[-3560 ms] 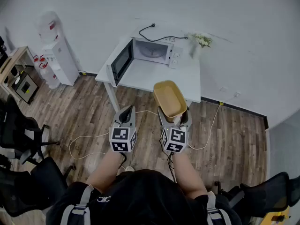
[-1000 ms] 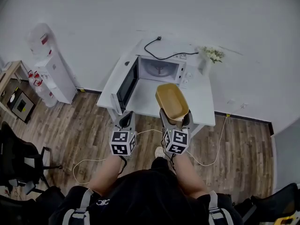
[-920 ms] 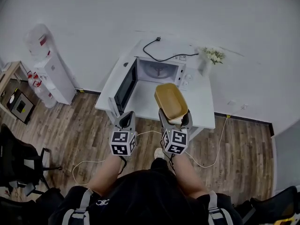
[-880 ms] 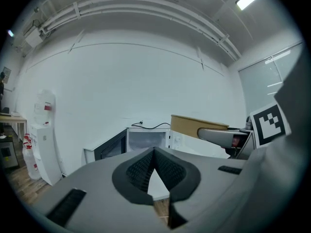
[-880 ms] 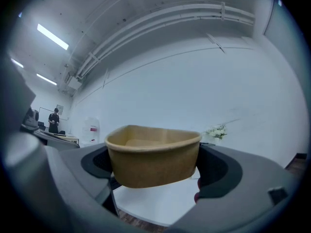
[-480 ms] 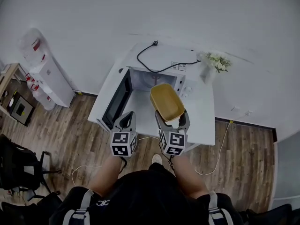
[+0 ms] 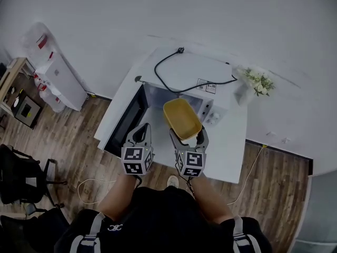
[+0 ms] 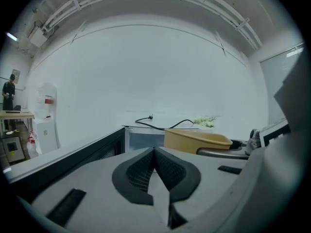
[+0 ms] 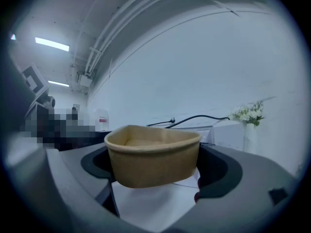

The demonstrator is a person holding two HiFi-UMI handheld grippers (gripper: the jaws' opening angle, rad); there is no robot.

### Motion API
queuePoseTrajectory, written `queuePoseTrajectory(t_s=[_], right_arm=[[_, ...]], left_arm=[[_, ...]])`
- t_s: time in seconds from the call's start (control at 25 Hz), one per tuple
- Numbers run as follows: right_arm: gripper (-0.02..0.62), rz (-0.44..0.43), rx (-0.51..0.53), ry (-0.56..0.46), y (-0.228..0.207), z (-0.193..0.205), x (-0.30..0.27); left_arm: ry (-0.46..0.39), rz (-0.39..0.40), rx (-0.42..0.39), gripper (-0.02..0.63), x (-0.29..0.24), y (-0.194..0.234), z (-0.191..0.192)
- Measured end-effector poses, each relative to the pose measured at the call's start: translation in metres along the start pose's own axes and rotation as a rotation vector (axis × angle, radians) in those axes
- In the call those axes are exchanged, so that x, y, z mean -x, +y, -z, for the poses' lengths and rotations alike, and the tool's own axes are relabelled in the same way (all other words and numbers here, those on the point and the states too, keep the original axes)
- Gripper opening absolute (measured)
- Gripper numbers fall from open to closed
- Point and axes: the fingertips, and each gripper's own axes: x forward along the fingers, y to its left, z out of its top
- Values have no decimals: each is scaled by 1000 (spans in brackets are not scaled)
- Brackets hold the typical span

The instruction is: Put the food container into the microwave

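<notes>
White tabletop [image 7: 231, 152] much nearer than a few seconds back, filling the middle of the head view instead of standing off across the wood floor [image 7: 79, 152]. On it, microwave [image 7: 181, 70] with a black cable [image 7: 167, 82] looped over its top and door [image 7: 125, 121] swung wide to the left, cavity turned toward the person. Reads as the walk-up all but finished and the insertion step close at hand: probably only a forward reach and a lowering onto the cavity floor left to do. Off at the far right corner, small vase of white flowers [image 7: 258, 81], well apart from the likely path. Tan food container [image 7: 181, 119] not yet inside; carried in the air just in front of the open cavity, upright and seemingly empty. Clamped at its near end by the right hand-held gripper [image 7: 188, 137], one jaw against each side wall, rim standing clear above both in the right gripper view. Just beside it and about level, left hand-held gripper [image 7: 139, 130], jaws pressed together with nothing between them, pointed toward the open door. Worth holding that one clear of the door while the container goes in.
</notes>
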Motion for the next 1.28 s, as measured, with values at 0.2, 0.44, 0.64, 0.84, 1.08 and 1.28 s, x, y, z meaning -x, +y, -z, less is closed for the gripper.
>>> queuePoseTrajectory(t_s=[0.2,0.44,0.64,0.84,1.08,1.28], right_arm=[[519,-14,1,43,-1,19,-30],[519,1,20,77,3,31,-65],[519,28,29,110,-2,50,-91],[520,80,23,138,-14,67,-126],[520,148,9,145,-35,78,-171],[520,197,-5,154,-47,89,-206]], left_arm=[[39,-9,7,0,-20,12,13],[44,-7,-41,2,-36,31,9],[54,31,-28,2,-43,29,15],[94,42,17,0,-54,33,33],[129,42,37,2,-62,44,51],[149,35,43,2,-69,53,65]])
